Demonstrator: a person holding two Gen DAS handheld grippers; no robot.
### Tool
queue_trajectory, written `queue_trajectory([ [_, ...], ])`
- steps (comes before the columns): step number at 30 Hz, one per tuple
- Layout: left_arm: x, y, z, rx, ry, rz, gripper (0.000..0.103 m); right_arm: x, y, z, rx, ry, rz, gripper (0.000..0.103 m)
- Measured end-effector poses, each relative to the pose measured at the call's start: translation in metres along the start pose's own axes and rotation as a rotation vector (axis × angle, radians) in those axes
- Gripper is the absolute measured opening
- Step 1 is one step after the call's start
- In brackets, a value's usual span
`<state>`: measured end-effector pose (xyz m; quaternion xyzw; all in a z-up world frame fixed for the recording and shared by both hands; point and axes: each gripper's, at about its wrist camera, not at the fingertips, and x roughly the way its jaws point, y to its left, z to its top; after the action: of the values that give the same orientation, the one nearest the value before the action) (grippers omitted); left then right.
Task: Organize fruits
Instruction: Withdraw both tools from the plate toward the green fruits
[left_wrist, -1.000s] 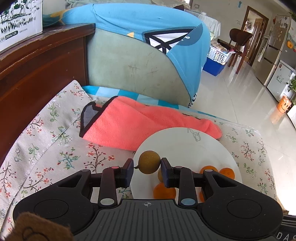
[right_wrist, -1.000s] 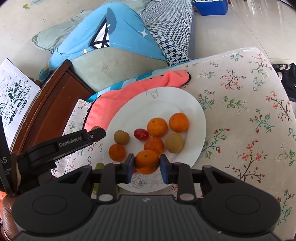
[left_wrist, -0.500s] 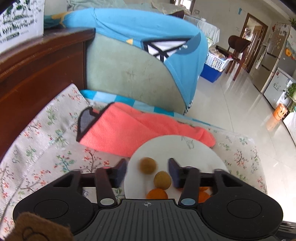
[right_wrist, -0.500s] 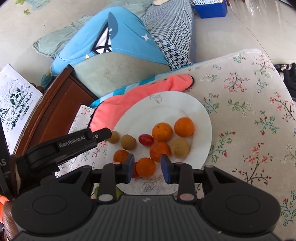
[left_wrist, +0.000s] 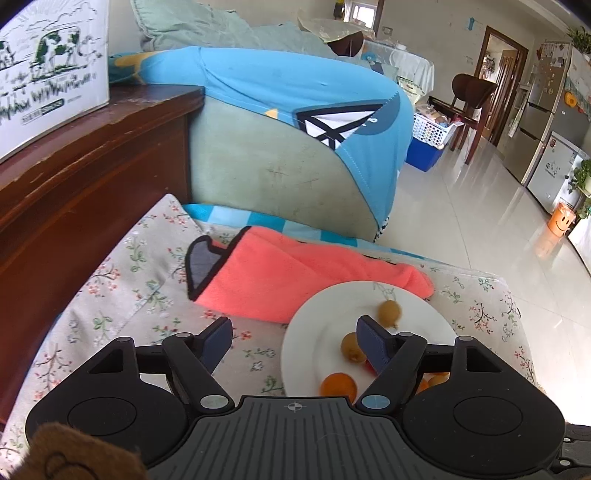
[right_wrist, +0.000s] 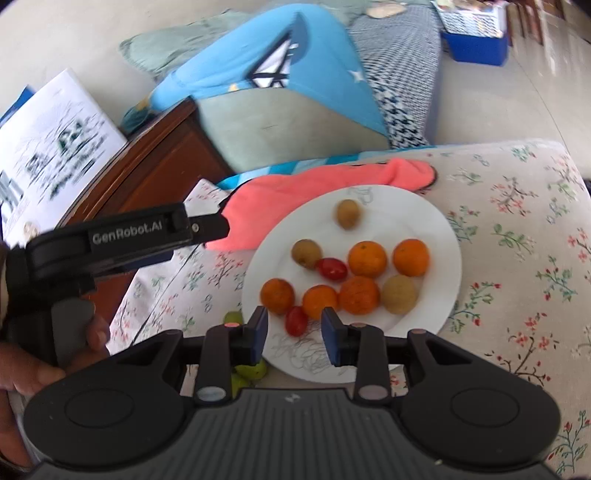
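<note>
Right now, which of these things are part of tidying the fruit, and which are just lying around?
Part of the job:
white plate
oranges
brown round fruits
cherry tomatoes
green fruits beside the plate
left gripper, open
right gripper, open

Just lying about:
pink cloth
milk carton box
blue cushion

Your left gripper (left_wrist: 293, 338): matte black ribbed body, two round recessed discs, navy fingers (left_wrist: 218, 341), silver and pale blue pivot caps, small crosshair mark. Side view shows white "GenRobot.AI" lettering and a grey trigger.

Your right gripper (right_wrist: 294, 331): same build; pivot caps look pinkish, though blur obscures them.

Your left hand (right_wrist: 40, 363): bare skin.
</note>
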<state>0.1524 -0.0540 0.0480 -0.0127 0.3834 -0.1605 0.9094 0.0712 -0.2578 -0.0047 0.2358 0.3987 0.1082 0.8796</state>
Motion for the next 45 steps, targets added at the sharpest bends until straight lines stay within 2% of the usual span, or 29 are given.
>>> queue_trajectory([
  [6,-0.008,0.013,-0.004,-0.018,0.011,0.004,0.076,0.003,0.013,-0.011,-0.059,0.031,0.03,0.034],
  [17,-0.016,0.028,-0.017,0.008,0.049,0.029,0.076,0.014,0.039,-0.033,-0.187,0.1,0.082,0.034],
  [22,-0.015,0.034,-0.024,0.014,0.076,0.051,0.076,0.022,0.043,-0.039,-0.216,0.122,0.07,0.041],
  [28,-0.014,0.044,-0.034,-0.006,0.114,0.05,0.076,0.034,0.045,-0.046,-0.222,0.145,0.054,0.042],
  [42,-0.017,0.059,-0.047,-0.032,0.143,0.062,0.076,0.049,0.059,-0.055,-0.284,0.127,0.029,0.042],
  [45,-0.017,0.061,-0.048,-0.046,0.15,0.052,0.076,0.049,0.061,-0.056,-0.295,0.123,0.025,0.038],
])
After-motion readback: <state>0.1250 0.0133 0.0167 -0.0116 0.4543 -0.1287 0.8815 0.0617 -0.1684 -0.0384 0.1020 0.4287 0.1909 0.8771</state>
